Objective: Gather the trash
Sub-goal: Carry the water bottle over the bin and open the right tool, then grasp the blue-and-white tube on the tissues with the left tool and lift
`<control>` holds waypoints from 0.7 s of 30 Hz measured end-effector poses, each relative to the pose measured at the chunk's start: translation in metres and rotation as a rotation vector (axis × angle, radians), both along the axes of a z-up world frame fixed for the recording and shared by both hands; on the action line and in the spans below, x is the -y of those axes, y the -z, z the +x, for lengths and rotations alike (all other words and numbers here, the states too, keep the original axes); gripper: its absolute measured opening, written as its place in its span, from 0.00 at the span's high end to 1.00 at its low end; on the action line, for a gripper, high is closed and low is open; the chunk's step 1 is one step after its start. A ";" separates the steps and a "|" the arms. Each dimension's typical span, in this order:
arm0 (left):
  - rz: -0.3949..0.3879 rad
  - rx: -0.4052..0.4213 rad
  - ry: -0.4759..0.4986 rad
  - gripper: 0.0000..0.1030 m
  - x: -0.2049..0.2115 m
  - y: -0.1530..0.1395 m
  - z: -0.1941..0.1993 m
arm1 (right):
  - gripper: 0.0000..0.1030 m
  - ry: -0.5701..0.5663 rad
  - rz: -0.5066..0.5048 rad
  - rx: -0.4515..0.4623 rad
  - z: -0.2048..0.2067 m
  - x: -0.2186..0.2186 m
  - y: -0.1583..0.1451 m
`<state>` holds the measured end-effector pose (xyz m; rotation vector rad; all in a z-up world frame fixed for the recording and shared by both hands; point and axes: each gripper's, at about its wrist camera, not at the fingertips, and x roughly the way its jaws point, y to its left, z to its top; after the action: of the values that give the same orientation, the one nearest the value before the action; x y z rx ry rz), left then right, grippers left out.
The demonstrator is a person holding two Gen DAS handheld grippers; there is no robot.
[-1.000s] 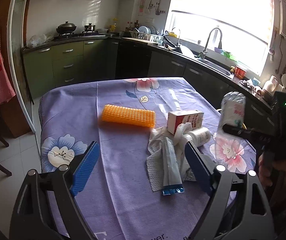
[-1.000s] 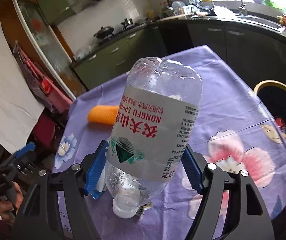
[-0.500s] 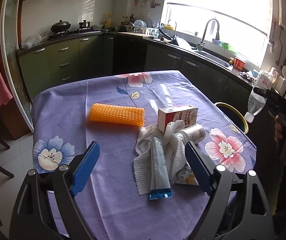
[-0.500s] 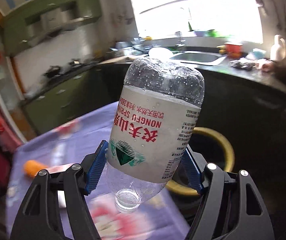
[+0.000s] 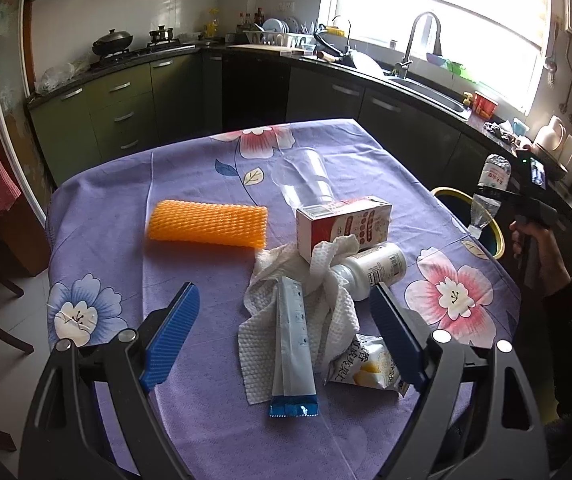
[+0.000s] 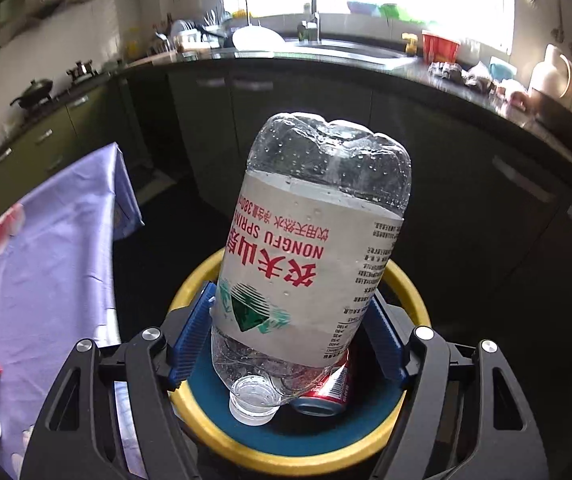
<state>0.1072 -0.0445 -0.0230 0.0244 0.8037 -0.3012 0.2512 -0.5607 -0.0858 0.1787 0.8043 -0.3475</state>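
My right gripper (image 6: 292, 340) points steeply down over the yellow-rimmed bin (image 6: 310, 458), which stands on the floor just beside the table (image 6: 57, 248). Its blue fingers (image 6: 191, 334) pinch a clear water bottle (image 6: 310, 256) by the labelled middle, neck down and base up, the open mouth hanging above the bin's opening. A red can (image 6: 332, 384) lies inside the bin, partly hidden behind the bottle's neck, so I cannot read it. From my left camera I see the same gripper (image 5: 494, 194) at the far right edge, small, with the hand (image 5: 526, 236) around its grip and a dark sleeve running out of view; the bottle (image 5: 488, 196) hangs over the bin's rim (image 5: 500, 236).

My left gripper (image 5: 281, 328) tilts down toward the table's (image 5: 97, 208) purple flowered cloth, its blue fingers (image 5: 171, 334) spread wide with nothing pressed between them, hovering over the pile. Between the fingers lie a crumpled paper towel (image 5: 334, 304), a long white tube (image 5: 292, 352) and a snack packet (image 5: 370, 366), whose right part my finger covers. Behind them sit a red-and-white carton (image 5: 344, 224), a small white bottle (image 5: 374, 266) half wrapped in the towel, an orange foam net (image 5: 207, 224) and a clear plastic cup (image 5: 304, 180) lying on its side, hard to make out against the cloth.
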 end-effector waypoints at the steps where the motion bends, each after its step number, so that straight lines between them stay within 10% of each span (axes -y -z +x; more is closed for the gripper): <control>1: 0.001 -0.004 0.000 0.20 0.001 0.001 0.001 | 0.30 0.001 0.007 -0.015 0.005 0.003 0.005; 21: 0.037 -0.070 0.019 0.20 0.005 0.028 -0.005 | 0.17 -0.100 0.079 0.081 -0.106 -0.057 -0.036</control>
<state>0.1017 -0.0496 -0.0511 0.0563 0.8787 -0.3064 0.1448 -0.5041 -0.0498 0.2249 0.7443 -0.2131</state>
